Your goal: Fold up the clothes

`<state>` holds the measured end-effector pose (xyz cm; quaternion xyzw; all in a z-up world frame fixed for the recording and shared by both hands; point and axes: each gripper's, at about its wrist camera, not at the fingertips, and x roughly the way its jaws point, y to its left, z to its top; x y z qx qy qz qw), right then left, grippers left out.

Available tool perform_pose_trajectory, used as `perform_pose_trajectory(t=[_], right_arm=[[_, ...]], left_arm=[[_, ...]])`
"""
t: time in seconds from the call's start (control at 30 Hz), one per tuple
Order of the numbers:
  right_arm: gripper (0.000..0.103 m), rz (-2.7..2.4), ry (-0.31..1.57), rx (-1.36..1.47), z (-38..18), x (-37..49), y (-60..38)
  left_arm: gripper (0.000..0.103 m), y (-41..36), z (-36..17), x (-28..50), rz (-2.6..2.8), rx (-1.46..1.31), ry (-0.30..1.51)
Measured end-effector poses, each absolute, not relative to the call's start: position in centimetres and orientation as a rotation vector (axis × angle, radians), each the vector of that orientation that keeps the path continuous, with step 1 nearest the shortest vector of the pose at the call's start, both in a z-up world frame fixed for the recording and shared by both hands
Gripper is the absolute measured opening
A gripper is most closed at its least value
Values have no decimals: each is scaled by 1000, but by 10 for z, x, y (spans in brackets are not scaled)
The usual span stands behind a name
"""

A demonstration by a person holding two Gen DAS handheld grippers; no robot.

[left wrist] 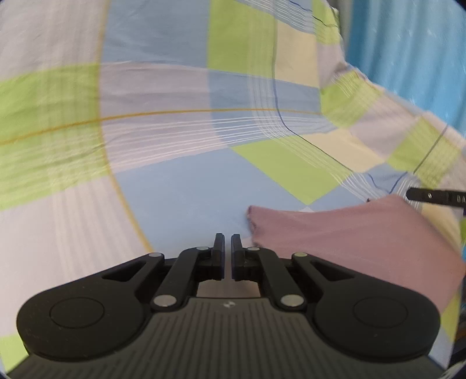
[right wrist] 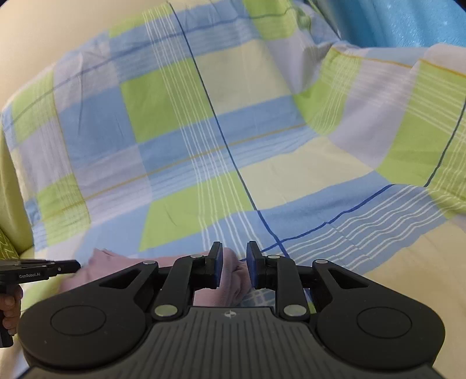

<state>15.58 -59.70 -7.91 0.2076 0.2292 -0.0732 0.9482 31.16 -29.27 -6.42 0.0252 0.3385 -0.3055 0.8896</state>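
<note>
A pink garment [left wrist: 349, 242] lies on a checked bedsheet [left wrist: 174, 131]. My left gripper [left wrist: 228, 242] is shut, its fingers almost touching. The garment's left edge sits just right of its fingertips and runs under them, and no cloth shows in the narrow gap. In the right wrist view my right gripper [right wrist: 234, 268] is shut on a bunched fold of the pink garment [right wrist: 233, 277], which fills the space between the pads. The left gripper [right wrist: 43, 269] shows at the cloth's left edge, held by a hand [right wrist: 8, 306]. The right gripper's tip [left wrist: 431, 196] touches the garment's far corner.
The blue, green, cream and lilac checked bedsheet [right wrist: 204, 131] covers the whole surface and is rumpled at the back right. A bright blue curtain or wall [left wrist: 407, 43] stands behind it. A cream wall [right wrist: 58, 26] and green fabric [right wrist: 11, 204] border the left side.
</note>
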Motion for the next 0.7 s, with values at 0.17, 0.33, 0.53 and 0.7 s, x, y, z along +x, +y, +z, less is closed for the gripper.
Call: perform_pose_trajectory(t=[0.17, 0.33, 0.53, 0.7], right_arm=[[25, -103, 450, 485, -72, 128, -582], [29, -88, 490, 493, -76, 119, -568], [2, -90, 577, 447, -86, 120, -563], [3, -161, 586, 440, -87, 106, -572]], left_arm=[[14, -268, -59, 300, -717, -134, 780], [22, -285, -66, 289, -796, -146, 817], [5, -288, -72, 286, -793, -84, 799], [5, -292, -73, 287, -781, -63, 796]])
